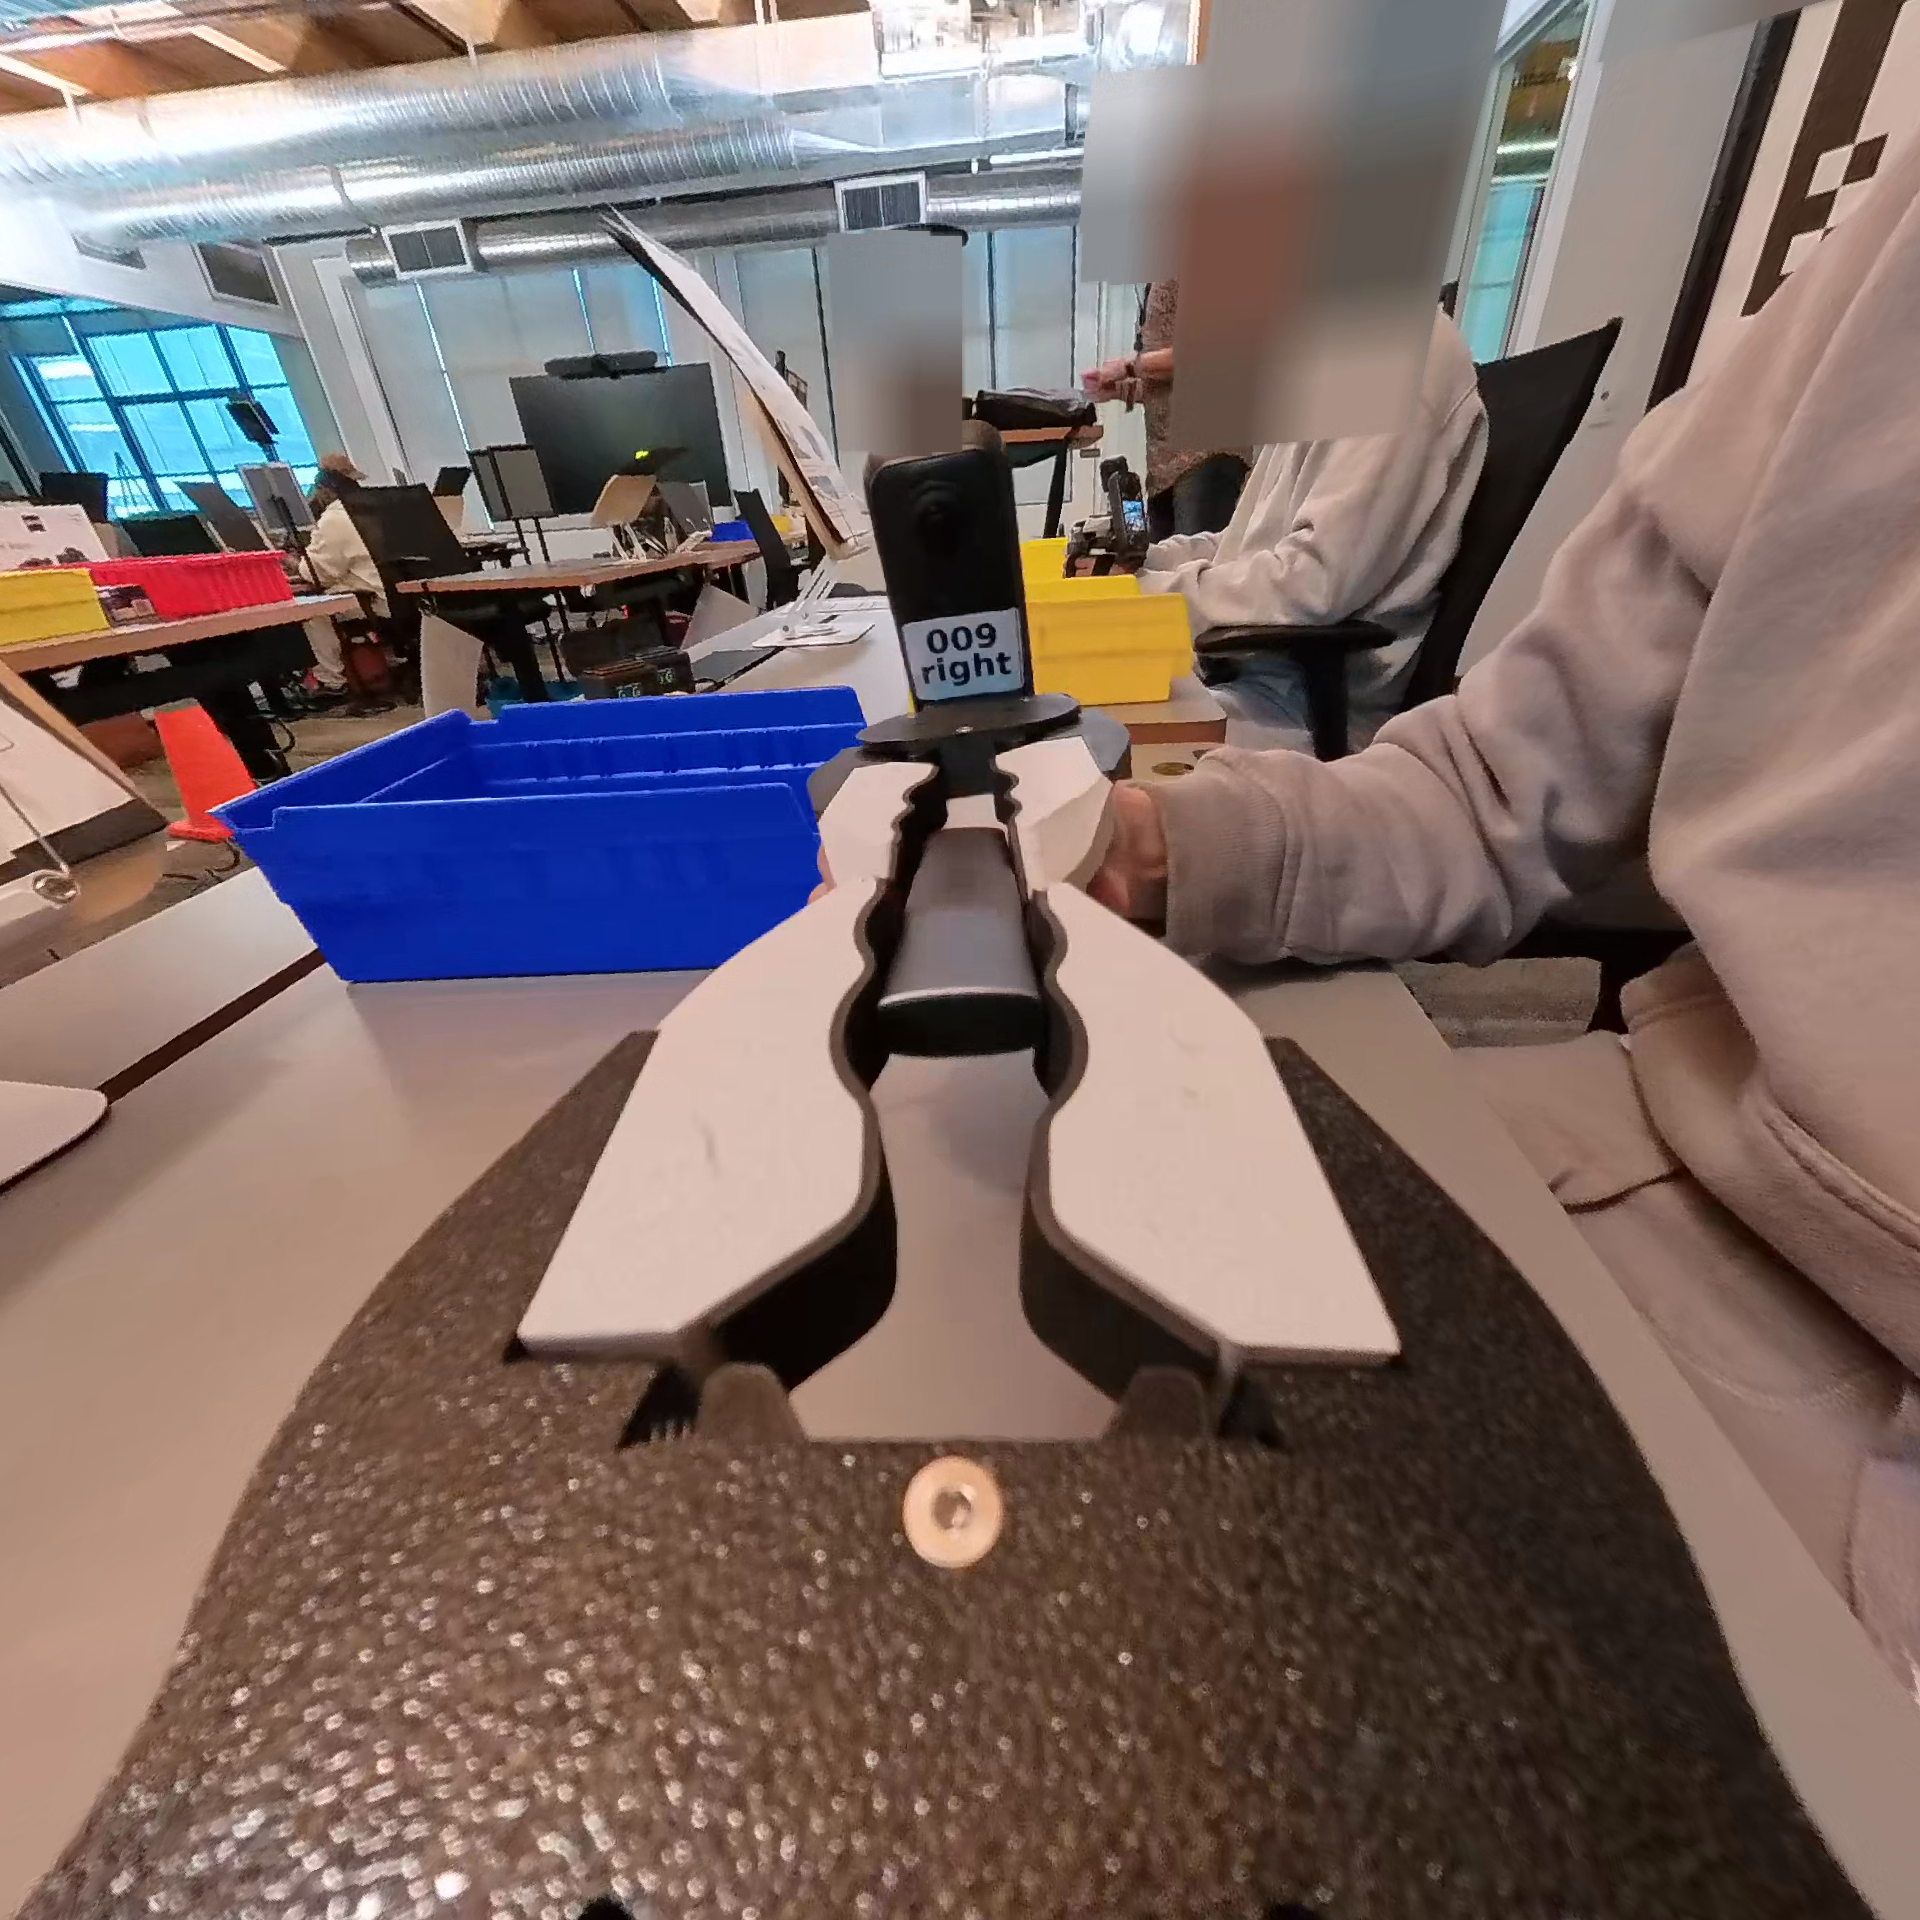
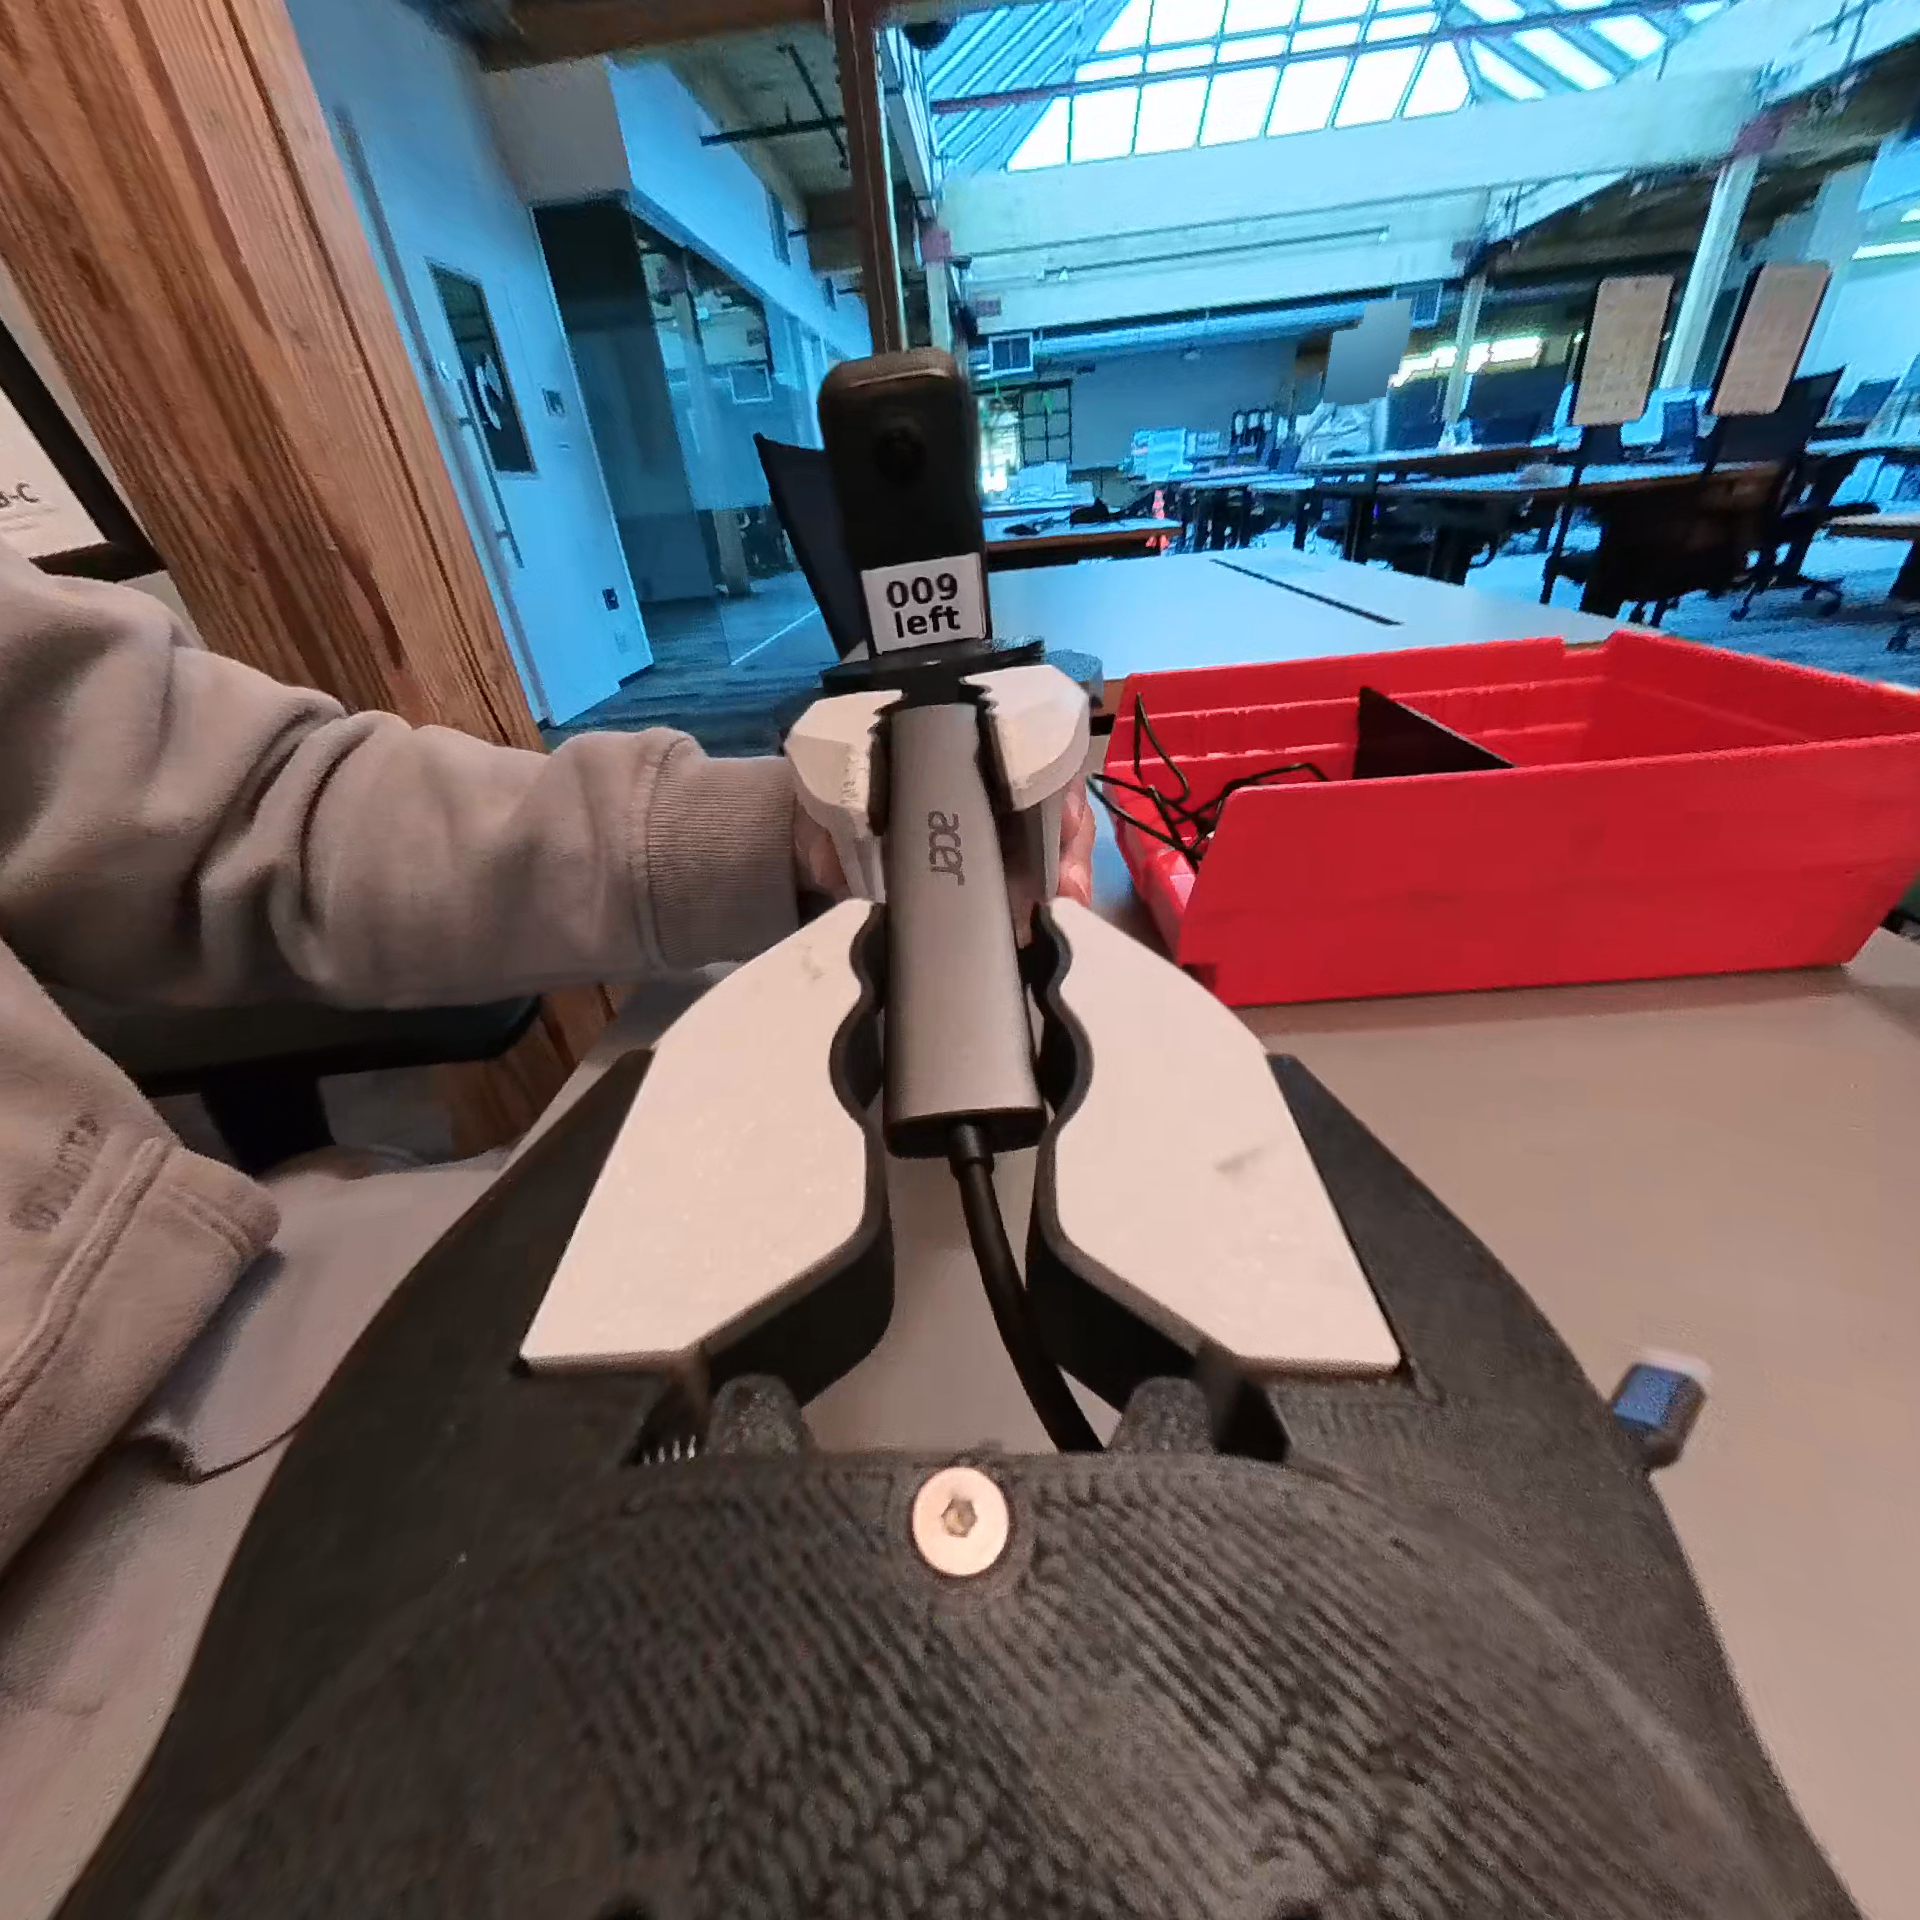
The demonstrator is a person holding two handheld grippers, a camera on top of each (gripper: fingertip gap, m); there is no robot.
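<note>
A grey metal USB hub with a black cable is held in the air between both grippers, which face each other. My left gripper is shut on one end of the hub. My right gripper is shut on the cable end of the hub. The right gripper also shows farther off in the left wrist view, and the left gripper shows farther off in the right wrist view. The cable runs back under my right gripper. A blue USB plug shows at its right side.
A blue bin stands on the grey table to the left, with yellow bins behind. A red bin holding black cables stands on the other side. A person in a chair sits nearby. A wooden pillar stands close. Only a small space, under 4 cm, lies between the two pairs of fingers.
</note>
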